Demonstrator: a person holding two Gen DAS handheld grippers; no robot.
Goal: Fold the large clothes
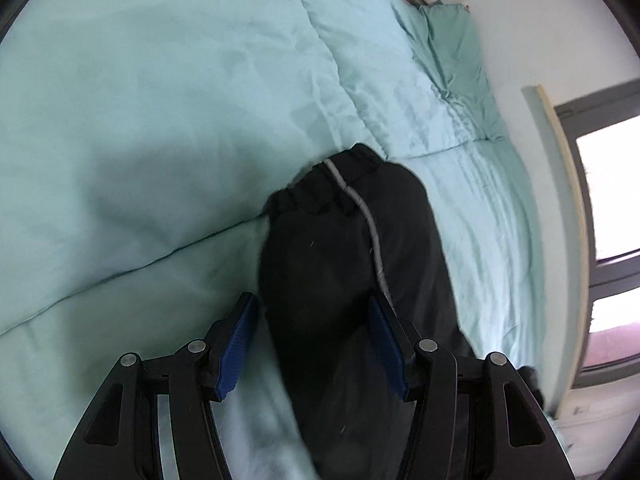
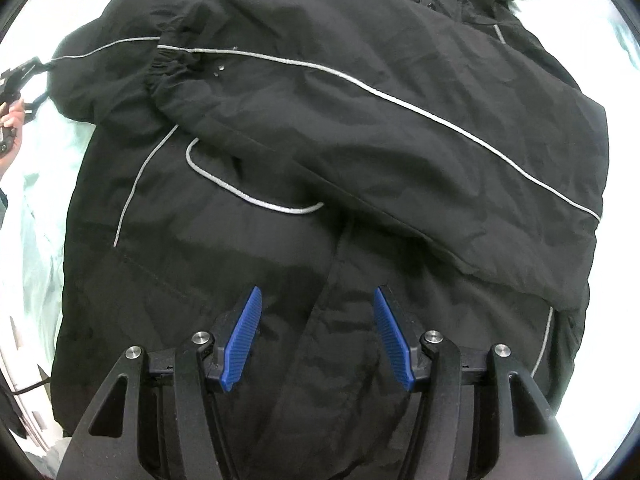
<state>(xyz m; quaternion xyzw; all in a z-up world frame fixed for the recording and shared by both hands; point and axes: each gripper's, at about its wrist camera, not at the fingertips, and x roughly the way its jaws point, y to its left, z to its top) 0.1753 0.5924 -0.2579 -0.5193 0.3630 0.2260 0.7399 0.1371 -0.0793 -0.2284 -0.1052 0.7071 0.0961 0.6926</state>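
A large black jacket [image 2: 320, 152] with thin grey piping lies spread on a light teal bed. One sleeve [image 2: 380, 120] is folded across its front, the hood at the far end. My right gripper [image 2: 318, 300] is open just above the jacket's lower front, holding nothing. In the left wrist view the other sleeve [image 1: 348, 240] with its elastic cuff [image 1: 320, 188] stretches out between the fingers of my left gripper [image 1: 312, 308], which is open around it. The left gripper also shows at the far left of the right wrist view [image 2: 16, 80], at that sleeve's end.
The teal duvet [image 1: 160, 120] covers the bed, with a pillow [image 1: 452, 48] at the far end. A white wall [image 1: 560, 32] and a window [image 1: 608, 208] run along the bed's right side.
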